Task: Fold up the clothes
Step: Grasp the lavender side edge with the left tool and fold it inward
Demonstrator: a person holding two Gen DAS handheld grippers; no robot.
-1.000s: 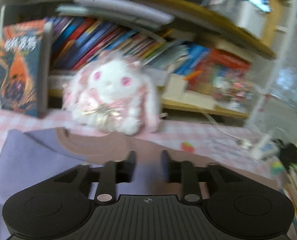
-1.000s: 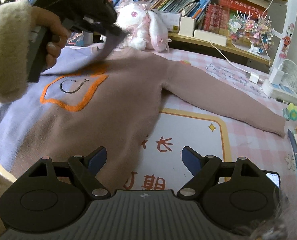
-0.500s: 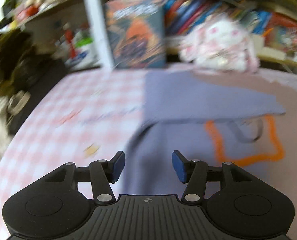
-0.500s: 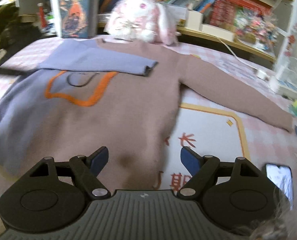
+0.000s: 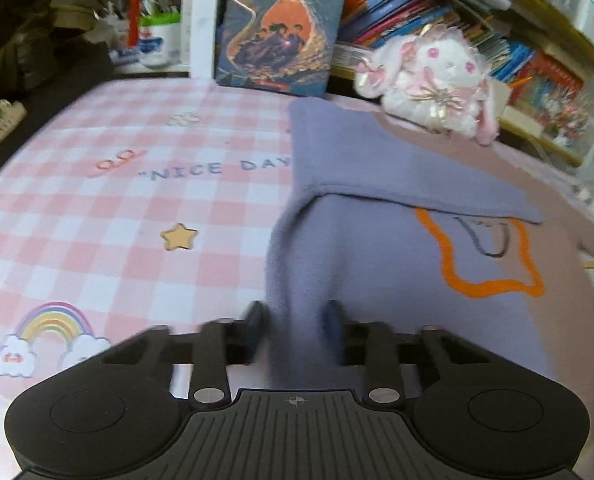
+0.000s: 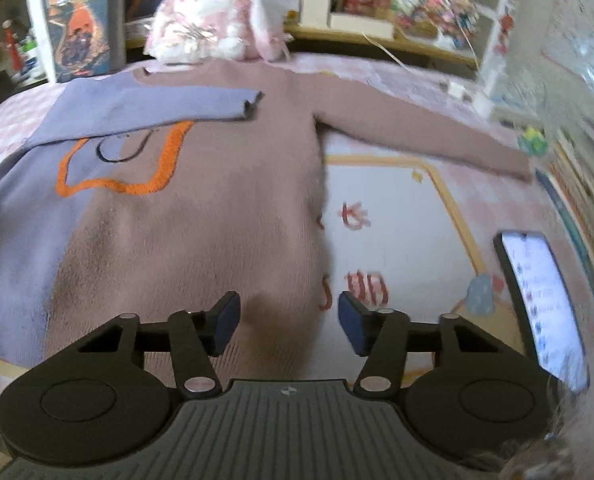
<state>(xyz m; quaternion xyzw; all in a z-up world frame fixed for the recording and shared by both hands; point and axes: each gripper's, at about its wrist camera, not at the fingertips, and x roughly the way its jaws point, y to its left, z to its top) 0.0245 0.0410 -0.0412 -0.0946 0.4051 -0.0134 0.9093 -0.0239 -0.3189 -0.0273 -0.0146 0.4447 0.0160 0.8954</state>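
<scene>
A sweater, mauve [image 6: 233, 208] with a purple left part [image 5: 377, 264] and an orange outline on the chest [image 6: 165, 168], lies flat on the table. Its purple sleeve [image 6: 145, 108] is folded across the chest. Its mauve sleeve [image 6: 425, 132] stretches out to the right. My left gripper [image 5: 295, 328] has its jaws around the sweater's purple left side edge, with cloth between them. My right gripper [image 6: 289, 320] is open, low over the hem's right corner; its fingers straddle the cloth edge.
A white plush rabbit [image 6: 205, 20] sits by the collar, before bookshelves and an upright book [image 5: 281, 24]. A lit phone [image 6: 541, 300] lies at the right. The pink checked tablecloth [image 5: 137, 208] spreads left of the sweater. A printed mat [image 6: 397, 216] lies under its right side.
My left gripper let go of the purple sleeve, now folded across the chest, swung to the sweater's left side edge and closed on it. My right gripper dropped closer to the hem.
</scene>
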